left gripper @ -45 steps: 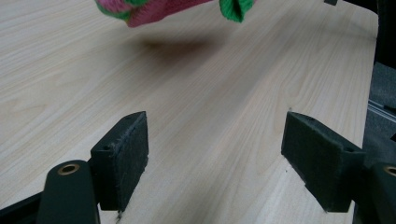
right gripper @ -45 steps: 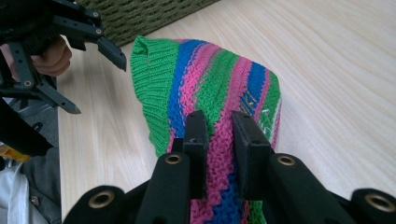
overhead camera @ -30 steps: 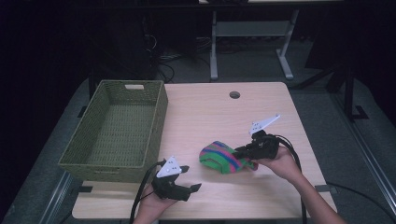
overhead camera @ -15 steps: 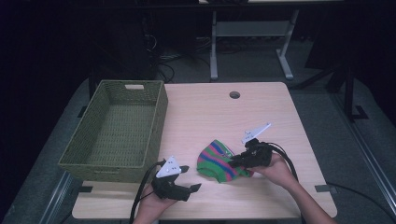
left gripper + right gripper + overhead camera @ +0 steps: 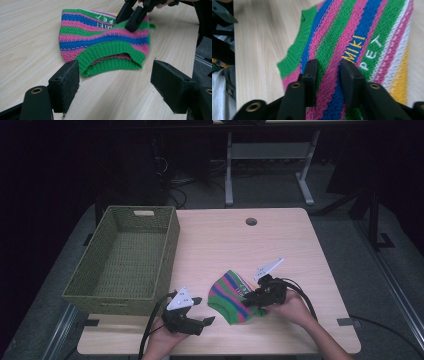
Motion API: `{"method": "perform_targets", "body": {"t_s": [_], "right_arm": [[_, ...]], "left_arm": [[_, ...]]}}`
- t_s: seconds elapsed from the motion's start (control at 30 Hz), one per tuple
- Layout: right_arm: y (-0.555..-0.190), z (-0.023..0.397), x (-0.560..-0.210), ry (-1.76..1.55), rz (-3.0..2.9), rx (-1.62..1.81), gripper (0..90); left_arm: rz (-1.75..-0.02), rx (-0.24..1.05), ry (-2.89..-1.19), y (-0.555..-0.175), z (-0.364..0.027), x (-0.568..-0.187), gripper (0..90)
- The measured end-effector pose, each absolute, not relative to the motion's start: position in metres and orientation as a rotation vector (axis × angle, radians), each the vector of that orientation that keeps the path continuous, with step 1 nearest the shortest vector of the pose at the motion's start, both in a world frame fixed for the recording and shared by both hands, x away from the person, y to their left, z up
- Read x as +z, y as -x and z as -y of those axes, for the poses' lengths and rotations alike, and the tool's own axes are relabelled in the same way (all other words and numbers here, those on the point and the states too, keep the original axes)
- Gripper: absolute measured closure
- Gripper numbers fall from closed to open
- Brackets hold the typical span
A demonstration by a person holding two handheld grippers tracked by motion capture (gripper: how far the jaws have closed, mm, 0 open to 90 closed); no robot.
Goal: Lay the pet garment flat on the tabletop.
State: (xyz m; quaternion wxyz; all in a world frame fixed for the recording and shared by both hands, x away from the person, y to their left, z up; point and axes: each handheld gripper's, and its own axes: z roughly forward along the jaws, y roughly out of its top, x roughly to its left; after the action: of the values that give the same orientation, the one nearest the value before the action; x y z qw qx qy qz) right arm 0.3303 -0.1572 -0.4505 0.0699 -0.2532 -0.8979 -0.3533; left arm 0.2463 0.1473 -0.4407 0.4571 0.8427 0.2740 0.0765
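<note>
Wood table [image 5: 300, 250] from the high view: a green woven basket [image 5: 125, 262] sits at its left side. A striped knit garment [image 5: 232, 295] lies flat on the near middle of the table, right of the basket. The right gripper [image 5: 250, 299] rests on the garment's right edge, held by a hand [image 5: 290, 309]. The left gripper [image 5: 202, 312] sits near the table's front edge, just left of the garment, jaws spread.

Left gripper view: its two jaws stand wide apart with nothing between them, the garment's green ribbed opening [image 5: 110, 56] just ahead. The right gripper [image 5: 131, 16] bites the far edge.

Right gripper view: both jaws press a fold of the pink, blue and green knit [image 5: 362, 32] between them, beside yellow and white letters [image 5: 362, 50].
</note>
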Motion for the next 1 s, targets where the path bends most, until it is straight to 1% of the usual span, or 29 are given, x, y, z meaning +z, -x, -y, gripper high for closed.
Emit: {"method": "perform_targets", "body": {"t_s": [0.07,0.1,0.3,0.57,0.67,0.83,1.0], "right_arm": [[-0.327,0.154,-0.454,0.728,2.713,-1.041,59.3],[-0.326,0.153,-0.454,0.729,2.718,-1.031,54.6],[-0.320,0.149,-0.448,0.681,2.748,-1.059,48.4],[-0.306,0.142,-0.437,0.597,2.764,-1.086,47.9],[-0.304,0.137,-0.438,0.533,2.790,-1.086,48.7],[-0.296,0.123,-0.444,0.467,2.802,-1.048,52.6],[-0.294,0.114,-0.451,0.437,2.815,-1.010,53.0]], "left_arm": [[-0.675,0.190,-2.079,-0.247,-0.147,-0.441,22.7],[-0.676,0.190,-2.078,-0.246,-0.147,-0.440,22.7],[-0.678,0.190,-2.077,-0.246,-0.147,-0.440,22.7],[-0.679,0.191,-2.074,-0.246,-0.148,-0.440,22.7],[-0.681,0.193,-2.076,-0.246,-0.148,-0.440,22.7],[-0.678,0.194,-2.075,-0.246,-0.148,-0.440,22.7],[-0.680,0.196,-2.072,-0.246,-0.149,-0.440,22.7]]}}
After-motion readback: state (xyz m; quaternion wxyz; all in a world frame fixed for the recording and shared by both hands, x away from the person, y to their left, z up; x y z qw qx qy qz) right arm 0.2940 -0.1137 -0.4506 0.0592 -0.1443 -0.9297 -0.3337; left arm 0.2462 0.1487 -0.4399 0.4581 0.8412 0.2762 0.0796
